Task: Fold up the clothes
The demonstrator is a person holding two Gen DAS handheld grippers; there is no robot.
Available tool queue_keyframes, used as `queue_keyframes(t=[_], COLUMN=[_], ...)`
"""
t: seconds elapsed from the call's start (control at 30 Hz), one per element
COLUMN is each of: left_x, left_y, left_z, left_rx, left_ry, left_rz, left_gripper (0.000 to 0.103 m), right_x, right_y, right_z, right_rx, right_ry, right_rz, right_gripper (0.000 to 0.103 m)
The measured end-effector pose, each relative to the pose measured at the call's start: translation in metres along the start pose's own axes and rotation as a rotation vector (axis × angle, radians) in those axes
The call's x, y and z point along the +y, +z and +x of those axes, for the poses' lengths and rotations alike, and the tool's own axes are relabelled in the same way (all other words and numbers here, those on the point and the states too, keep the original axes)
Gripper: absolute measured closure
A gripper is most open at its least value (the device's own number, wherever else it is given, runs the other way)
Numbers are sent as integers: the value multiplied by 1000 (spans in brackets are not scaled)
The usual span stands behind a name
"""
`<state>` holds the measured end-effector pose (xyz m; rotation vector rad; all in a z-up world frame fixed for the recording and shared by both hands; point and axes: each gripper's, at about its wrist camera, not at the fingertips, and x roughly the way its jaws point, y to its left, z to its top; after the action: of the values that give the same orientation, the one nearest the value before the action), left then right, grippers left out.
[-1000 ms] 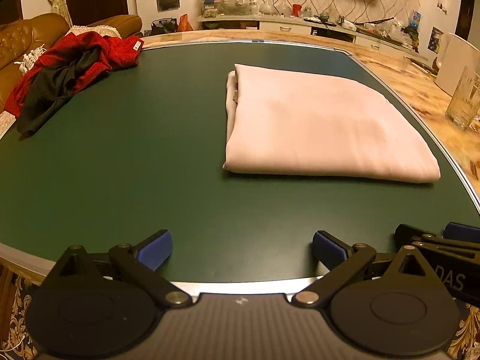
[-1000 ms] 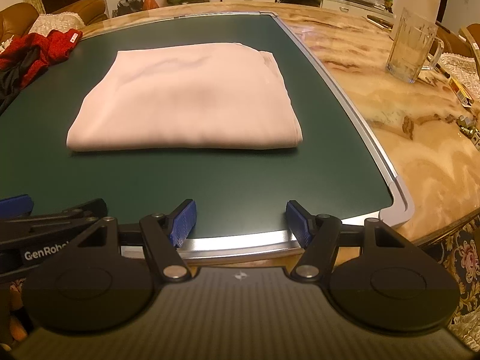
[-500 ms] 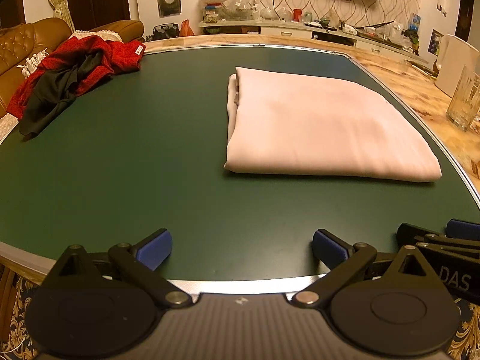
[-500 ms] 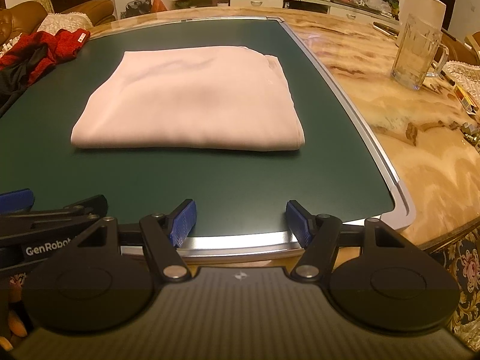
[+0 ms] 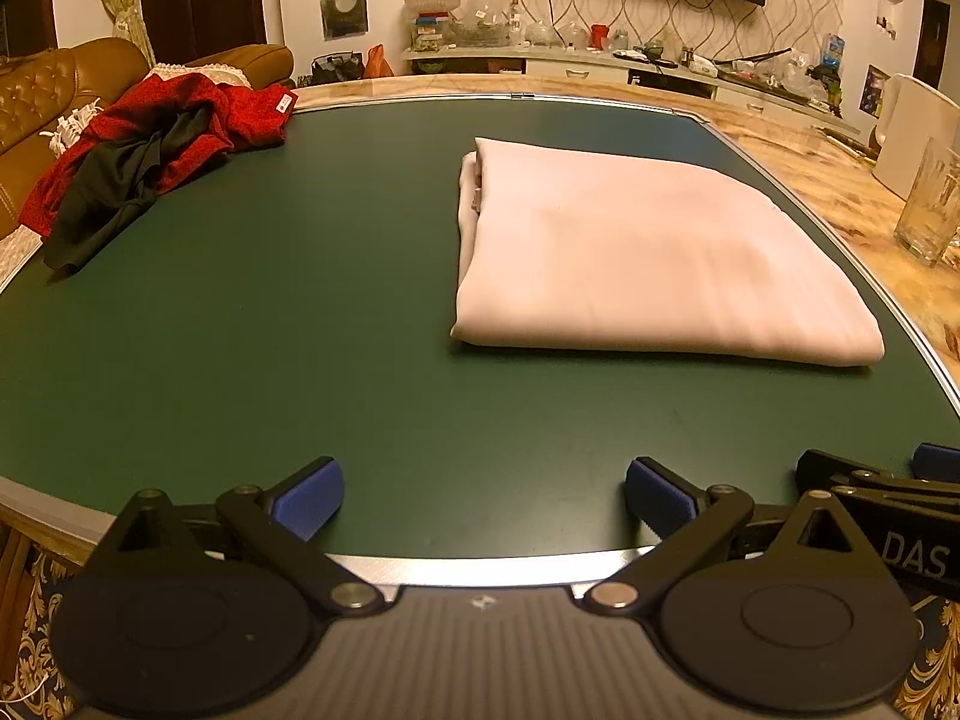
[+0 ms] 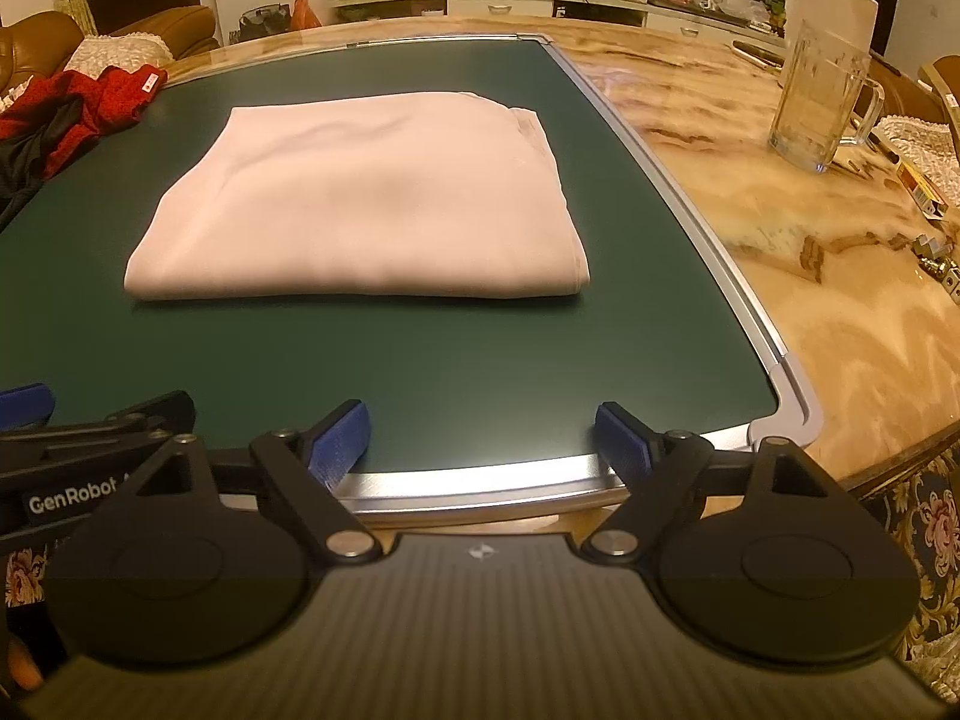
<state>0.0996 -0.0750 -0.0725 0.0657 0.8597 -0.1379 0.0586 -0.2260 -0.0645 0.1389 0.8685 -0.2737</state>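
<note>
The folded pink cloth (image 5: 648, 252) lies flat on the green bench (image 5: 270, 324). The left gripper (image 5: 483, 495) is wide open at six o'clock and holds nothing. The right gripper (image 6: 480, 441) is opening, with nothing in it.

Green mat (image 5: 300, 312) on marble table (image 6: 810, 276): folded pink cloth (image 5: 648, 264), red-black heap (image 5: 144, 150).

Glass mug (image 6: 822, 102) on marble table (image 6: 780, 252)

Light: warm, amber indoor cast, moderately bright
Glare: sheen on the marble tabletop (image 6: 798, 276)
Shadows: thin, soft edge under the folded cloth (image 6: 372, 204) (on its near side)
Distortion: strong fisheye bending, dark corners
Focus: mostly sharp; far shelf (image 5: 600, 57) slightly soft
</note>
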Motion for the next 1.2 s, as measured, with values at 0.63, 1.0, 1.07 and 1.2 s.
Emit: queue_keyframes(t=[0.63,1.0,1.07,1.2], left_x=[-1,1,1,1], left_y=[0,0,-2,-3], left_z=[0,0,0,0], left_rx=[15,8,-1,-8], left_ry=[11,10,15,18], left_rz=[-8,-12,-17,-18], left_gripper=[0,0,0,0], right_x=[-8,-7,-6,-7], right_y=[-5,-5,-5,-7], right_z=[5,4,4,3], right_rx=[-14,-16,-19,-23], right_ry=[-16,-19,-19,-19], right_rz=[13,14,14,13], right_gripper=[0,0,0,0])
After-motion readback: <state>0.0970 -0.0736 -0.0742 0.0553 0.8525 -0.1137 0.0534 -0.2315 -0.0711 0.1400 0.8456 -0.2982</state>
